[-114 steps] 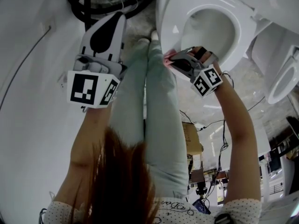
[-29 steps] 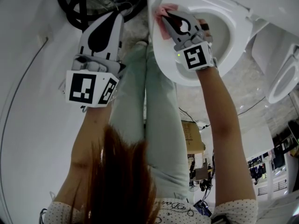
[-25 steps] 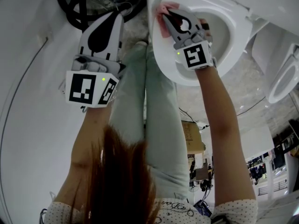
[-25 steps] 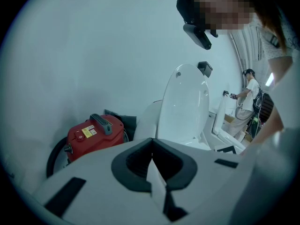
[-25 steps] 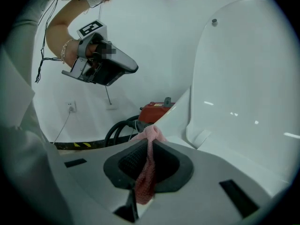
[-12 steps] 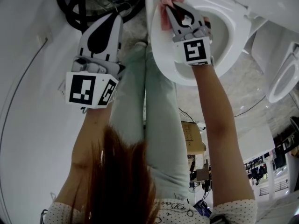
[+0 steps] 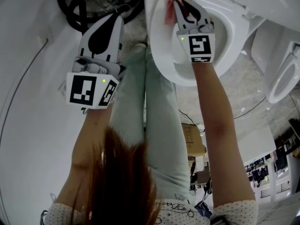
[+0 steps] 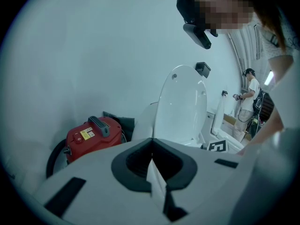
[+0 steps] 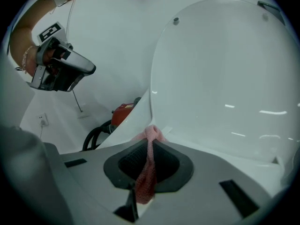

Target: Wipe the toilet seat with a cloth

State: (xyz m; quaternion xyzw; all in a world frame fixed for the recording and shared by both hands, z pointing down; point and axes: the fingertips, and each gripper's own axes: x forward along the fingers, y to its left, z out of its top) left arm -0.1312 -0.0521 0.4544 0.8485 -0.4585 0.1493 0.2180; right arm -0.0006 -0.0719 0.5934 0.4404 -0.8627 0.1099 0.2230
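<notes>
the toilet seat [image 7: 159, 50] fills the upper middle of the head view as a white ring, smooth and glossy, and it lies down flat, which i judge is what lets a cloth run along its top. the lid [image 9: 225, 78] stands raised behind it, taking up the right of the right gripper view, likely tipped back so the whole ring can be reached. a red vacuum [image 8: 93, 134] sits low at the left of the left gripper view, off to one side and no part of the job. the left gripper [image 7: 116, 20], at the left of the head view, hangs well apart from the toilet with its jaws pressed together on nothing, seemingly parked so it won't get in the way. the right gripper [image 7: 179, 1], at the top centre, is reached out to the far left part of the ring, jaws clamped tight on the cloth [image 7: 170, 7]. that cloth is pink, thin and rumpled, pinched into a narrow strip through the jaws, with a small bunch past the tips that lies against the seat near the hinge end.
</notes>
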